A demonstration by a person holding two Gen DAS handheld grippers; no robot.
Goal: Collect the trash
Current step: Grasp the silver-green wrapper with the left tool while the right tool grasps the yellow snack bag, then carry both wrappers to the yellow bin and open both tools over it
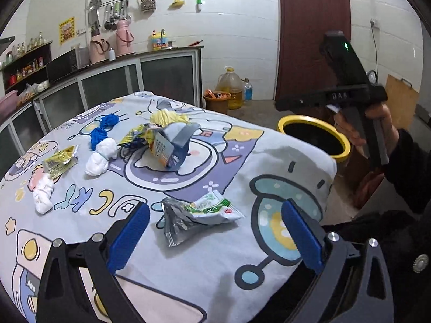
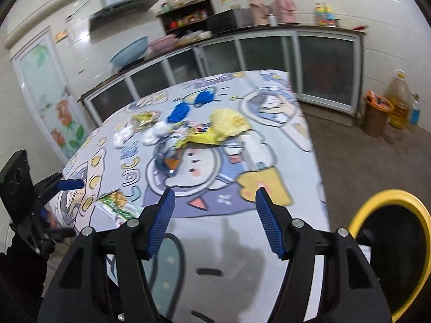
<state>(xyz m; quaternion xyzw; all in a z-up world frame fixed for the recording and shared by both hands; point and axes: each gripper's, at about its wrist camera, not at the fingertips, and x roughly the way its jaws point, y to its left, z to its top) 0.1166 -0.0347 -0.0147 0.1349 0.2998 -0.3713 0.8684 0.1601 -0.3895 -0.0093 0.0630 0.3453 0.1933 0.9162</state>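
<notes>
Blue rubber pads frame the shot as the left tongs (image 1: 215,238) hang wide open just above the near edge of the counter (image 1: 204,277), nothing between the jaws, and right ahead of them lies a crumpled silver-and-green snack wrapper (image 1: 198,215) flat on the cartoon-print cloth. That looks like the next pick, and it is not yet touched. Over on the right, the right tongs (image 2: 214,222) are parted too and carry nothing, held above the counter's near corner with the yellow-rimmed black bin (image 2: 388,255) just beside them on the floor; how much is already in the bin I cannot tell, its inside is dark. Plenty is left on the counter: a heap in the middle with a yellow crumpled tissue (image 1: 168,117) and a torn orange-and-blue packet (image 1: 168,150), two blue paper wads (image 1: 103,130) behind it, white tissue balls (image 1: 102,158) to the left, another white wad (image 1: 43,195) nearer the edge, and a yellow foil wrapper (image 1: 59,162) beside them. So the job reads as well short of finished, with most of the litter still spread out, both tongs free, and the bin standing close to the counter's right corner.
</notes>
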